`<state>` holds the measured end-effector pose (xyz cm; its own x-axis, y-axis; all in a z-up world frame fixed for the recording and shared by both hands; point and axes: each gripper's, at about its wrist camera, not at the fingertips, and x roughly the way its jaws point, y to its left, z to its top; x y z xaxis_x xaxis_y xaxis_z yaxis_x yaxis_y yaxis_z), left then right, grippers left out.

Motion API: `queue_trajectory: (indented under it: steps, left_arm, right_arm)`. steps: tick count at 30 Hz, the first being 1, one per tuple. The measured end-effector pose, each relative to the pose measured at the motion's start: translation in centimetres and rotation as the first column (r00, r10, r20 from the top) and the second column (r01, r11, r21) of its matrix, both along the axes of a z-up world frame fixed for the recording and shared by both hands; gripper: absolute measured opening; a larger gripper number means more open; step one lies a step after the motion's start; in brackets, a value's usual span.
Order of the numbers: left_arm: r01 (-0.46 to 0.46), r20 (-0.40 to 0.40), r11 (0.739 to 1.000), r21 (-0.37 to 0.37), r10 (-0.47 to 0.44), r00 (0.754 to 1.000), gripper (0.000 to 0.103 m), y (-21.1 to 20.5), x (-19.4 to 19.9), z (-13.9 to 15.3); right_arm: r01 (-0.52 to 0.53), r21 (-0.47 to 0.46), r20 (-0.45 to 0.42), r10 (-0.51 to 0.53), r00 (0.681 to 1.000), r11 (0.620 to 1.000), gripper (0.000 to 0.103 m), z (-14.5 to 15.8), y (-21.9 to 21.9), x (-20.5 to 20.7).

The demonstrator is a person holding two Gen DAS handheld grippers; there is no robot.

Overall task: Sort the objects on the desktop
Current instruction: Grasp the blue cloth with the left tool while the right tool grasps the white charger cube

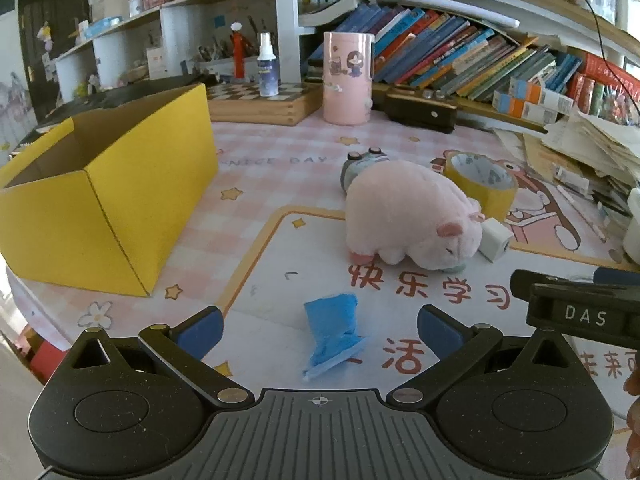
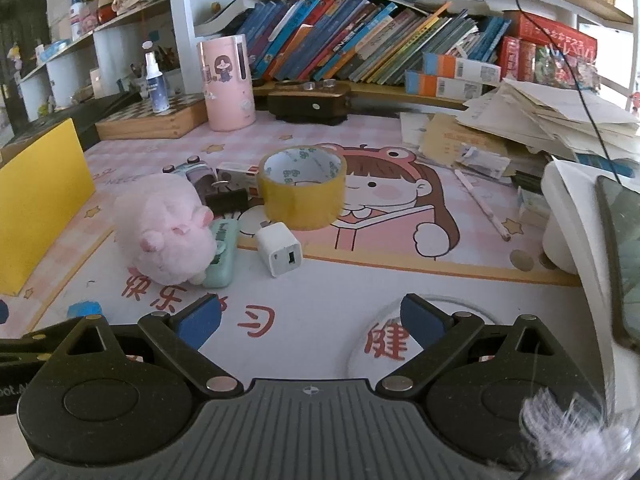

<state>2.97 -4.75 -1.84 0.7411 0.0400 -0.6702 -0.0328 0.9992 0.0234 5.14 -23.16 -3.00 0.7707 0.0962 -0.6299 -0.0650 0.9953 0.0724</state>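
The yellow box (image 1: 108, 196) is standing open, and what shows of its inside is looking bare, so the sorting seems barely begun. Right of the box, the pink plush pig (image 1: 408, 216) is lying on the bench (image 1: 248, 184); the tape roll (image 2: 303, 192) is sitting beyond the pig, the white charger (image 2: 279, 249) just beside its snout. Nearer than the pig, the blue packet (image 1: 334, 330) is lying between the left gripper (image 1: 320, 330)'s spread fingers. The right gripper (image 2: 311, 318) is hovering with fingers spread wide, gripping nothing.

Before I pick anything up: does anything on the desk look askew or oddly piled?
Yes. The pink plush pig lies on top of a mint-green item, hiding most of it. The blue packet looks crumpled. Nothing looks spilled.
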Motion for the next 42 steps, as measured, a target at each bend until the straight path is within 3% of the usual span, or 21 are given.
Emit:
queue_trajectory:
  steps: [5, 10, 12, 15, 19, 24, 29, 35, 37, 39, 42]
  left_arm:
    - [-0.022, -0.013, 1.000, 0.019, 0.022, 1.000, 0.101, -0.3, 0.8, -0.5]
    - [-0.049, -0.039, 0.999, 0.006, 0.049, 0.998, 0.087, -0.3, 1.8, -1.2]
    - [-0.058, -0.055, 0.998, 0.003, 0.058, 0.997, 0.075, -0.3, 2.2, -1.5]
    - [-0.064, -0.078, 0.998, -0.001, 0.064, 0.995, 0.062, -0.4, 2.6, -2.1]
    - [-0.067, -0.068, 0.998, -0.003, 0.067, 0.995, 0.054, -0.6, 2.8, -2.2]
    - [-0.034, -0.061, 0.999, -0.006, 0.034, 0.998, 0.033, -1.1, 2.8, -2.1]
    - [-0.049, -0.073, 0.998, -0.042, 0.046, 0.996, 0.031, -0.8, 3.0, -1.8]
    - [-0.077, -0.060, 0.995, -0.064, 0.074, 0.996, 0.030, -0.6, 2.8, -1.4]
    - [-0.081, -0.050, 0.994, -0.068, 0.078, 0.996, 0.030, -0.6, 2.7, -1.2]
    - [-0.083, -0.043, 0.994, -0.070, 0.080, 0.996, 0.030, -0.7, 2.5, -1.0]
    - [-0.084, -0.029, 0.994, -0.070, 0.082, 0.996, 0.030, -0.8, 2.3, -0.6]
  right_arm:
    - [-0.043, -0.003, -0.004, 0.043, 0.999, 0.999, 0.084, -0.2, 0.0, 1.3]
    - [-0.084, -0.006, -0.017, 0.084, 0.996, 0.996, 0.071, -0.5, 0.2, 2.6]
    - [-0.101, -0.014, -0.019, 0.101, 0.995, 0.995, 0.067, -0.7, 0.3, 3.1]
    - [-0.125, -0.033, -0.019, 0.125, 0.992, 0.992, 0.067, -0.9, 0.6, 3.8]
    - [-0.148, -0.046, -0.019, 0.148, 0.989, 0.988, 0.067, -1.2, 0.9, 4.8]
    - [-0.176, -0.057, -0.010, 0.175, 0.984, 0.983, 0.067, -1.4, 1.0, 5.9]
    - [-0.210, -0.064, -0.010, 0.210, 0.978, 0.976, 0.061, -1.7, 1.3, 7.0]
    - [-0.248, -0.056, -0.021, 0.247, 0.969, 0.967, 0.043, -2.1, 1.6, 7.9]
    - [-0.258, -0.058, -0.018, 0.257, 0.966, 0.964, 0.030, -2.1, 1.7, 8.0]
    - [-0.263, -0.065, -0.017, 0.263, 0.965, 0.962, 0.023, -2.0, 1.7, 8.0]
    - [-0.264, -0.065, -0.024, 0.263, 0.964, 0.962, 0.023, -1.9, 1.5, 7.9]
